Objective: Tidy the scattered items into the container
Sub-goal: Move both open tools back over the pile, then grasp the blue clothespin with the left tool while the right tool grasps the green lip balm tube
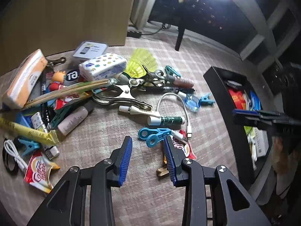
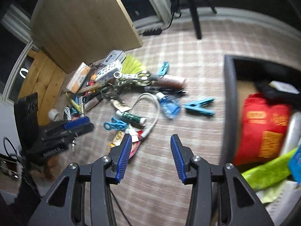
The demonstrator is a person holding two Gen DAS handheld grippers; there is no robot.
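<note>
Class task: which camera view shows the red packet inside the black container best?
The right wrist view: the red packet fills much of the black container, yellow print visible though blurred. The left wrist view shows only a small red sliver behind the container's wall.

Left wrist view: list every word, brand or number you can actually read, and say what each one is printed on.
"Coffee mate": red and white sachet at lower left.
"GT", mirrored: dark round label in the pile.
Too small or blurred: white label on the grey box, orange tissue pack, patterned tissue pack, yellow wrapper, red packet in the black container.
</note>
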